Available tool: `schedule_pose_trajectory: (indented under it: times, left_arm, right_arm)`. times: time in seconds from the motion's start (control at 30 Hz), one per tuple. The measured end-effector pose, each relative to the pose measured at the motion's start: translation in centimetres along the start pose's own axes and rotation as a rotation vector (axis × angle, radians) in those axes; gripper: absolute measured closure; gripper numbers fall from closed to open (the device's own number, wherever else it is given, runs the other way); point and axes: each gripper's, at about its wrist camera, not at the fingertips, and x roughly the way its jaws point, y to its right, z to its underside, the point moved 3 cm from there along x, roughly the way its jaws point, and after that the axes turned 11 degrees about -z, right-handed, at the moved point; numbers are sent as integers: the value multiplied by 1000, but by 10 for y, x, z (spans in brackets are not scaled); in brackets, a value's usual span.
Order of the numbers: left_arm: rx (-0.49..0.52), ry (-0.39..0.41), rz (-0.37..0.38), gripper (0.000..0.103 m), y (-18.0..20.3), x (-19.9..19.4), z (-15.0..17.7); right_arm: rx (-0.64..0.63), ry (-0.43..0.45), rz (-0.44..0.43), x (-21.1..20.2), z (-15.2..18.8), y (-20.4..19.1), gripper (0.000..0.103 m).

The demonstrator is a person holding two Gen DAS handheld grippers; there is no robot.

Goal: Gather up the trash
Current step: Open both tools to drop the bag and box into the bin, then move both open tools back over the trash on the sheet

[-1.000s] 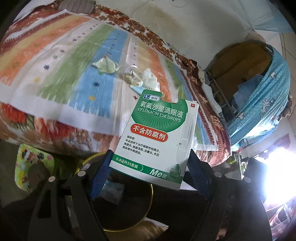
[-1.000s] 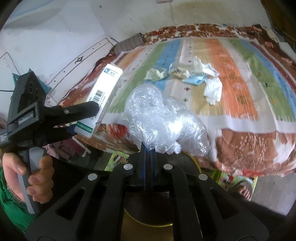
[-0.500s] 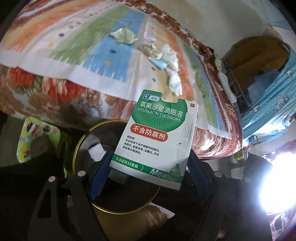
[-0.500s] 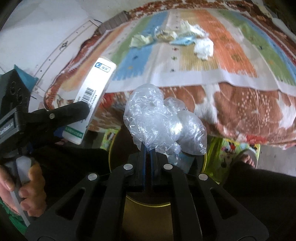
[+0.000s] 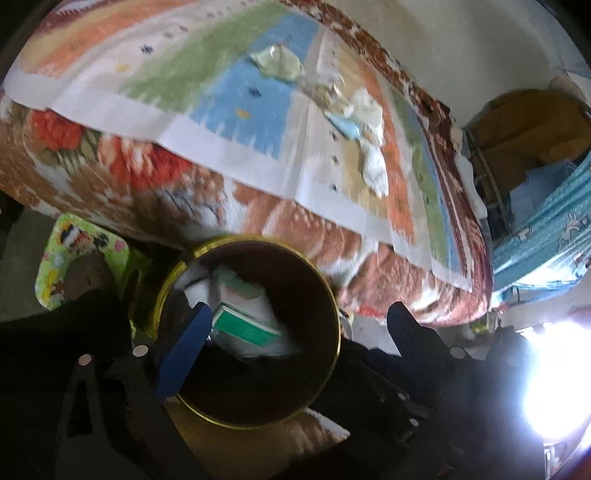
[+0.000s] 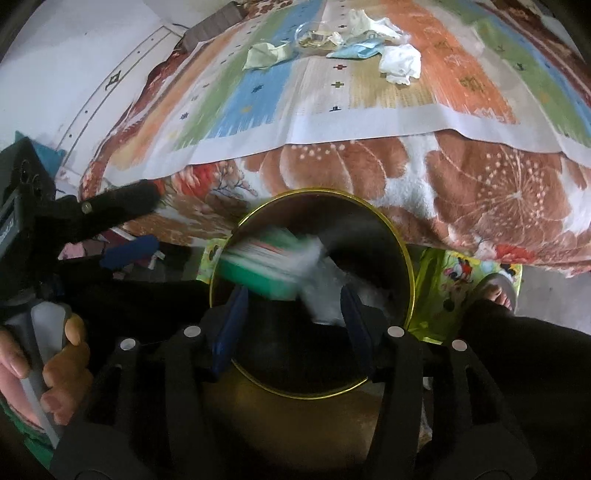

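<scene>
A round dark bin with a gold rim (image 5: 334, 314) (image 6: 408, 280) stands on the floor by the bed. The green-and-white eye-drops box (image 5: 245, 326) (image 6: 264, 264) and the clear plastic bag (image 6: 325, 291) are inside it, blurred. My left gripper (image 5: 295, 325) is open and empty above the bin; it also shows in the right wrist view (image 6: 136, 225). My right gripper (image 6: 293, 314) is open and empty over the bin. On the striped bedcover lie a pale green wrapper (image 5: 277, 62) (image 6: 266, 55), a clear plastic piece (image 6: 314, 35), a blue scrap (image 5: 345, 125) (image 6: 354, 51) and a white tissue (image 5: 375, 168) (image 6: 400, 62).
The bed (image 6: 480, 177) with a floral blanket fills the space behind the bin. A green cartoon-print stool (image 5: 74, 243) (image 6: 454, 273) stands beside the bin. A foot in a sandal (image 6: 495, 291) is at the right. Blue curtain and clutter (image 5: 546, 206) are at the far right.
Both grippers have opened over the bin. The eye-drops box left the left gripper and the plastic bag left the right gripper; both have dropped into the bin.
</scene>
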Motion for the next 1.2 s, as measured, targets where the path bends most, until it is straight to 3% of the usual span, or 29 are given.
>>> schedule_pose_trajectory:
  times: [0.33, 0.47, 0.67, 0.8, 1.0, 1.2]
  left_arm:
    - [91, 106, -176, 9, 1, -16, -14]
    - [133, 139, -220, 9, 4, -22, -20]
    - [111, 155, -214, 9, 1, -31, -37]
    - [111, 141, -218, 9, 1, -30, -50]
    - [121, 91, -154, 9, 14, -22, -64]
    - [113, 118, -149, 8, 20, -20, -90]
  right_arm:
    - [-17, 47, -5, -19, -21, -2, 48]
    - [-72, 78, 59, -31, -35, -3, 42]
    - [-131, 99, 58, -43, -54, -10, 33]
    - [-153, 146, 97, -53, -71, -9, 21]
    - [-184, 166, 164, -59, -103, -2, 19]
    - [-238, 206, 195, -61, -138, -1, 12]
